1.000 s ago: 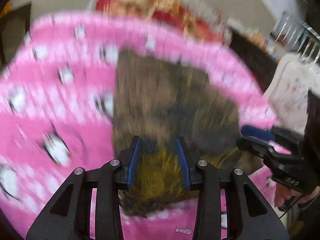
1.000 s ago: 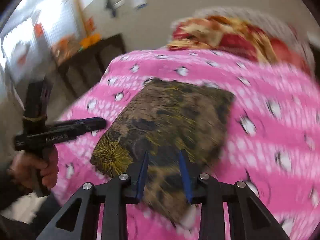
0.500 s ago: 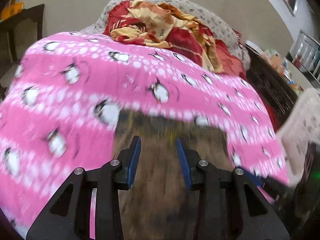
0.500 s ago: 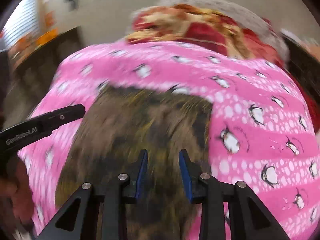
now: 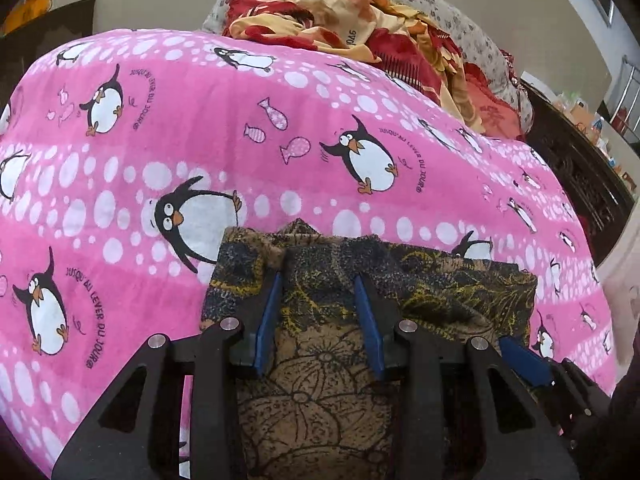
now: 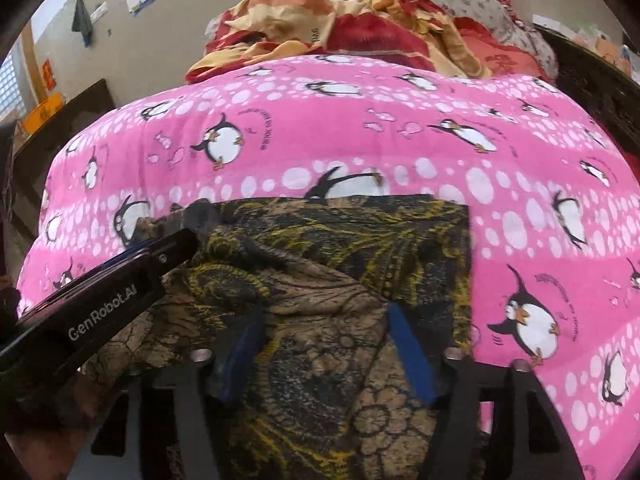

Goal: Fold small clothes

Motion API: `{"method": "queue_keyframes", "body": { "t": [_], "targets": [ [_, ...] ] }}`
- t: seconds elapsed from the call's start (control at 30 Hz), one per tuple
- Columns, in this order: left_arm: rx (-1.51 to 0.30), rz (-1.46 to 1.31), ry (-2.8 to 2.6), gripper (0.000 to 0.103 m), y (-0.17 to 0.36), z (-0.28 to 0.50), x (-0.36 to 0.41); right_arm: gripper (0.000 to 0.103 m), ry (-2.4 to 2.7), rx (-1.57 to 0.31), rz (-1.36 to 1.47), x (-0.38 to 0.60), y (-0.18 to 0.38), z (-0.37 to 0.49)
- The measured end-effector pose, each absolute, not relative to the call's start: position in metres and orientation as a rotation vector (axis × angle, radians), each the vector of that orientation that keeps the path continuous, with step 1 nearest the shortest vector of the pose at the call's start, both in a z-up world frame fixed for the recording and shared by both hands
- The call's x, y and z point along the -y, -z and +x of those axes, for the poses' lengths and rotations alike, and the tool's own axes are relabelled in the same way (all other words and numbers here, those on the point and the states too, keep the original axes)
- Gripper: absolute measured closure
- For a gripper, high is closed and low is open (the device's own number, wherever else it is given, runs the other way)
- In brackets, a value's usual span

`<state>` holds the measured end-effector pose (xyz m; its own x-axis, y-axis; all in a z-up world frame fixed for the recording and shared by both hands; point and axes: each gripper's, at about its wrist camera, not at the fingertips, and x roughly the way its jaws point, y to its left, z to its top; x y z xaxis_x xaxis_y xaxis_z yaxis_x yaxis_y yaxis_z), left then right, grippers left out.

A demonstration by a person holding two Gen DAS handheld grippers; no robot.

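The brown-and-black floral printed cloth garment [image 5: 316, 392] is a thin woven fabric with a matt, slightly grainy surface and soft creases. The pink penguin-print bedspread [image 5: 208, 120] is smooth matt cloth. The crumpled red-and-cream floral blanket [image 5: 340, 12] is soft fabric with a faint sheen. The left gripper [image 5: 318, 312] has black plastic arms of semi-gloss finish, 2 blue matt finger pads [image 5: 267, 320] and bright metal screw heads. The right gripper [image 6: 326, 350] shows the same black plastic, blue pads and metal fasteners.
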<state>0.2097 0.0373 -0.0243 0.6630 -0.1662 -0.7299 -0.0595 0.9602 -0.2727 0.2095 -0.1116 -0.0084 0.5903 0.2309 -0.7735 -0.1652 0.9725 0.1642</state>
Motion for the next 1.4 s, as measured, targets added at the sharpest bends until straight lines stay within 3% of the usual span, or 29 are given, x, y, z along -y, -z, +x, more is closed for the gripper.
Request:
{"method": "queue_keyframes", "body": {
  "t": [0.23, 0.33, 0.37, 0.4, 0.5, 0.53, 0.57, 0.63, 0.83, 1.4],
  "targets": [
    [-0.848, -0.277, 0.056, 0.066, 0.025, 0.212, -0.034, 0.02, -0.29, -0.913, 0.136, 0.119, 0.009, 0.207],
    [-0.894, -0.23, 0.067, 0.066, 0.017, 0.222, -0.029, 0.012, -0.348, -0.984, 0.112, 0.116, 0.005, 0.211],
    [-0.917, -0.195, 0.081, 0.066, 0.008, 0.221, -0.029, 0.019, -0.352, -1.022, 0.077, 0.115, -0.001, 0.212],
    [-0.92, -0.199, 0.091, 0.066, -0.005, 0.214, -0.033, 0.034, -0.351, -1.031, 0.061, 0.117, -0.008, 0.208],
    [-0.87, -0.201, 0.082, 0.066, -0.039, 0.168, -0.049, 0.038, -0.374, -0.948, 0.095, 0.144, -0.047, 0.17],
    [-0.861, -0.186, 0.069, 0.062, -0.044, 0.153, -0.051, 0.038, -0.365, -0.924, 0.089, 0.152, -0.055, 0.156],
    [-0.85, -0.163, 0.055, 0.041, -0.049, 0.13, -0.051, 0.037, -0.35, -0.908, 0.082, 0.16, -0.06, 0.141],
    [-0.84, -0.098, 0.043, 0.016, -0.049, 0.079, -0.045, 0.033, -0.32, -0.877, 0.066, 0.176, -0.066, 0.103],
    [-1.061, -0.059, 0.113, 0.013, 0.002, 0.001, -0.013, 0.032, -0.295, -0.877, 0.05, 0.194, -0.049, 0.017],
    [-0.878, -0.099, -0.031, 0.013, -0.068, -0.042, -0.001, 0.032, -0.258, -0.796, 0.012, 0.207, -0.078, -0.062]
  ]
}}
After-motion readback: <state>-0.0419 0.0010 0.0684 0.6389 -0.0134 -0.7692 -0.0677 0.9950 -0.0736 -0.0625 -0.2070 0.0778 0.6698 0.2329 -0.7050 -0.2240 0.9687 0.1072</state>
